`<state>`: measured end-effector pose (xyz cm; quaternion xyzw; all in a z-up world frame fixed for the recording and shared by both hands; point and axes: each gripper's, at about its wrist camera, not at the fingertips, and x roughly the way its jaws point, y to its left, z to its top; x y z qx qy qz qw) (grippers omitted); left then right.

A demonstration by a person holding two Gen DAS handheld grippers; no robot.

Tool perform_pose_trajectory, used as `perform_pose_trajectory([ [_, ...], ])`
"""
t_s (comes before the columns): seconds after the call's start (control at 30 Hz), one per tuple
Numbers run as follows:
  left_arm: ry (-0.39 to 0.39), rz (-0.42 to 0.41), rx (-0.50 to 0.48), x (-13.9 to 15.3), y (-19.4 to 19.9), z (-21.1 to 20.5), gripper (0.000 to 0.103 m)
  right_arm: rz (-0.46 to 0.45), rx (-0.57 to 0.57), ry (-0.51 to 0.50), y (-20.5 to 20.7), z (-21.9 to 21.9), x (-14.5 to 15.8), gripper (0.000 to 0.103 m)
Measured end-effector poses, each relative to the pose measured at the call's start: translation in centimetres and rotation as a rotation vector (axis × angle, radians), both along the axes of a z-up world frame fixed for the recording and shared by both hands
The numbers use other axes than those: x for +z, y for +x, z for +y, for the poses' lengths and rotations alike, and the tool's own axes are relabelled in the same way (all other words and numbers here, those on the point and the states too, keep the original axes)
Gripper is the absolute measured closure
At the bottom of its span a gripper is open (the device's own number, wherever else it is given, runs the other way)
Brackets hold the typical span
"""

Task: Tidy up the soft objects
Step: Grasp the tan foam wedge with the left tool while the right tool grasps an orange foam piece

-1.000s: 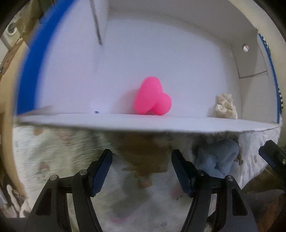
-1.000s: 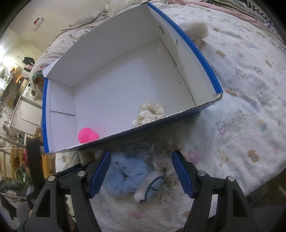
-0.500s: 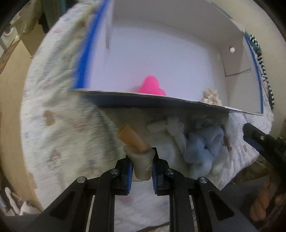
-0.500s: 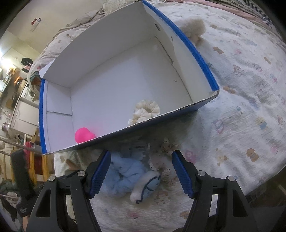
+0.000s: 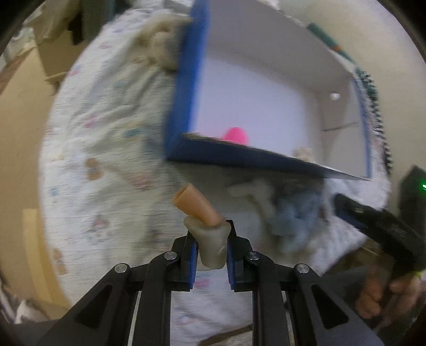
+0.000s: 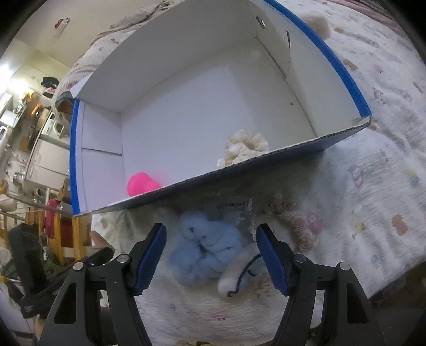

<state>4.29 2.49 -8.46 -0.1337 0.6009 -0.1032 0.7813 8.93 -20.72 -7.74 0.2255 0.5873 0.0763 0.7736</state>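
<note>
My left gripper [image 5: 211, 237] is shut on a soft beige toy with a tan tube-like end [image 5: 205, 221], held above the bedspread in front of the box. The blue-and-white cardboard box [image 6: 266, 157] holds a pink soft toy [image 6: 141, 183] and a cream scrunchie [image 6: 246, 147]; both also show in the left wrist view, the pink toy [image 5: 235, 135] behind the box wall [image 5: 239, 157]. My right gripper [image 6: 211, 255] is open above a light blue plush [image 6: 210, 247] and a white-and-blue soft piece [image 6: 239, 276] on the bed.
A lace-trimmed scrunchie [image 6: 295, 226] lies right of the blue plush. A fluffy beige toy [image 6: 316, 22] sits beyond the box's far right corner. The patterned bedspread [image 6: 372, 186] extends right. Room furniture is at far left [image 6: 32, 133].
My left gripper went from open near the box to shut on the beige toy, then lifted and swung left. The right gripper stayed open and moved closer to the blue plush.
</note>
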Motion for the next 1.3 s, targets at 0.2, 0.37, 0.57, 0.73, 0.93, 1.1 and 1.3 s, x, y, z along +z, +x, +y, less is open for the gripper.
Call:
perform_pose_trajectory([
  [0.2, -0.005, -0.036, -0.120, 0.6, -0.4, -2.8, 0.087, 0.005, 0.017, 0.069, 0.1, 0.1, -0.1, 0.028],
  [0.37, 0.020, -0.024, -0.252, 0.0, -1.1, -6.1, 0.087, 0.032, 0.186, 0.265, 0.5, 3.4, -0.4, 0.048],
  [0.57, 0.007, -0.035, -0.353, 0.0, -1.5, -8.3, 0.087, 0.081, 0.299, 0.242, 0.6, 6.8, -1.8, 0.051],
  [0.73, 0.017, -0.021, -0.403, -0.4, -1.8, -8.9, 0.087, 0.078, 0.312, 0.251, 1.1, 7.4, -1.9, 0.057],
  [0.93, 0.014, -0.025, -0.410, -0.3, -1.8, -8.8, 0.087, 0.061, 0.353, 0.211, 0.5, 7.8, -1.6, 0.083],
  [1.1, 0.013, -0.028, -0.411, -0.3, -1.9, -9.1, 0.087, 0.008, 0.328, 0.143, 0.5, 7.3, -1.0, 0.097],
  [1.3, 0.051, -0.013, -0.348, -0.5, -1.6, -7.7, 0.089, -0.084, 0.197, 0.132, 1.1, 3.6, 0.7, 0.098],
])
